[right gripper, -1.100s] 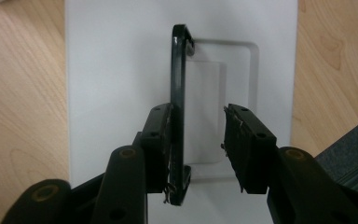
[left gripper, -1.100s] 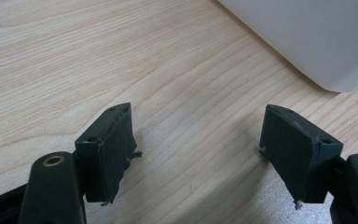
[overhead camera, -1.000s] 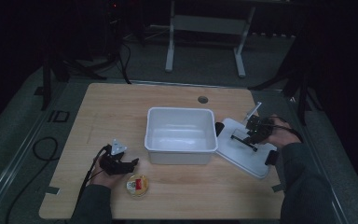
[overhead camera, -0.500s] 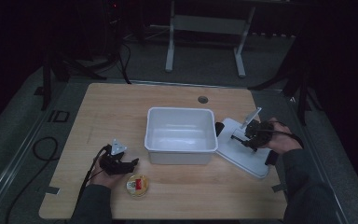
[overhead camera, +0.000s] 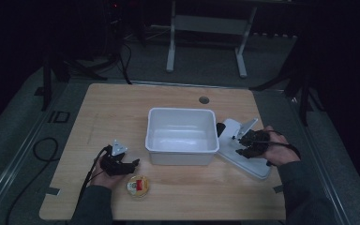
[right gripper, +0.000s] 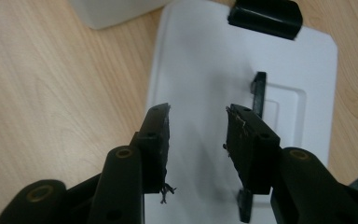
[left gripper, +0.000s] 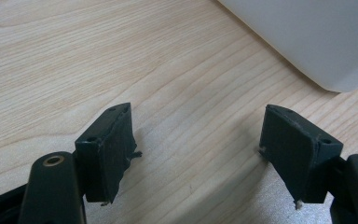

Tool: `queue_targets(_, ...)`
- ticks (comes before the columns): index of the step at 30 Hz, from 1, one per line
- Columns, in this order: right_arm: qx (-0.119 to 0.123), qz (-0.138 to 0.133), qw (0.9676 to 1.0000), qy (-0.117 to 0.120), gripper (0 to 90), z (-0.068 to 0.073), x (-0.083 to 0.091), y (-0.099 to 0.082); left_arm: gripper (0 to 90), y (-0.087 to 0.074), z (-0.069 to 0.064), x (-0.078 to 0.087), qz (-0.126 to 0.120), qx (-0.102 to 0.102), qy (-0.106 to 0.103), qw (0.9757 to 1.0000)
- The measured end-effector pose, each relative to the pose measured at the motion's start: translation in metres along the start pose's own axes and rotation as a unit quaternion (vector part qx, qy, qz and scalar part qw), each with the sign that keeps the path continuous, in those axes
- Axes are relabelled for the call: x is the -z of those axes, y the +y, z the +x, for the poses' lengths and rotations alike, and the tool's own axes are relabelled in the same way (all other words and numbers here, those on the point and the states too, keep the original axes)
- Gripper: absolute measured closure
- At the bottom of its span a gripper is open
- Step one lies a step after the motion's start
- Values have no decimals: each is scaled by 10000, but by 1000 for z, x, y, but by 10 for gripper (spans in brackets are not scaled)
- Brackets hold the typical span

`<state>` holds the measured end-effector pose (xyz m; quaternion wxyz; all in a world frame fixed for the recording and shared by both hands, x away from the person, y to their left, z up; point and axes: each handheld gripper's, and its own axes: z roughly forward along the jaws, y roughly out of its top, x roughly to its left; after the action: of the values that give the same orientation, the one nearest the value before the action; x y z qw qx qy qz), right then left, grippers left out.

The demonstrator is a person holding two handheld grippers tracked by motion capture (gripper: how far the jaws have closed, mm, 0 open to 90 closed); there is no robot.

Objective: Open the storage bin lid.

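- Wooden table (overhead camera: 122,108), pale grain, dark floor all round it.
- White tub (overhead camera: 182,136) sits open near the table's middle, nothing visible inside.
- White lid (overhead camera: 243,157) lies flat on the table just to the right of the tub, touching or nearly touching its wall (cannot tell which). It carries a black clip (right gripper: 265,17) at its far end and a thin black handle (right gripper: 258,93) along the raised centre panel.
- Right gripper (overhead camera: 243,145) hovers over the lid; jaws released with a gap between them. Right gripper view: lid surface between the pads, neither pad pressing on it.
- Left gripper (overhead camera: 132,164) rests low on the table left of the tub's near corner, jaws spread wide, bare wood between them.
- Small round container (overhead camera: 138,185) with a red and yellow label, just in front of the left gripper, apart from it.
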<state>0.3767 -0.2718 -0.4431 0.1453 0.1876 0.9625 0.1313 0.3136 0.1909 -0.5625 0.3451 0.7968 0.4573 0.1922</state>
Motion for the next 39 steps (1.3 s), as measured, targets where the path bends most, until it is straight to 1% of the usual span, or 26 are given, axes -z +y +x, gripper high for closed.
queue_targets(4, 15, -75, 10000, 22, 589, 8, -1, -1, 261, 0, 0, 0, 0, 1, 0, 10000)
queue_targets(6, 28, -131, 9999, -9, 590, 12, -3, -2, 261, 0, 0, 0, 1, 2, 1, 10000)
queue_targets(8, -51, -234, 9997, -66, 601, 16, -4, -3, 261, 0, 0, 0, -3, 7, 1, 10000)
queue_targets(10, -79, -262, 9996, -83, 605, 18, -5, -4, 261, 0, 0, 0, 3, -3, 3, 10000)
queue_targets(11, -135, -295, 9994, -91, 609, 22, -7, -4, 261, 0, 0, 0, 4, -3, 4, 10000)
queue_targets(13, -151, -323, 9993, -103, 612, 26, -9, -5, 261, 0, 0, 0, 5, -6, 3, 10000)
queue_targets(23, -405, -586, 9974, -40, 607, 47, -20, -11, 267, 0, 0, 0, 13, -5, 4, 10000)
queue_targets(26, -544, -735, 9958, 5, 607, 53, -23, -14, 268, 0, 0, 0, 15, -5, 9, 10000)
queue_targets(31, -676, -839, 9942, 29, 606, 63, -29, -19, 283, 1, 0, 1, 37, -3, -5, 10000)
queue_targets(35, -928, -1008, 9906, 10, 600, 70, -35, -23, 320, 1, 2, 2, 37, 1, 16, 10000)
queue_targets(39, -1077, -1068, 9884, 13, 589, 78, -44, -26, 322, 1, 2, 2, 39, -3, 15, 10000)
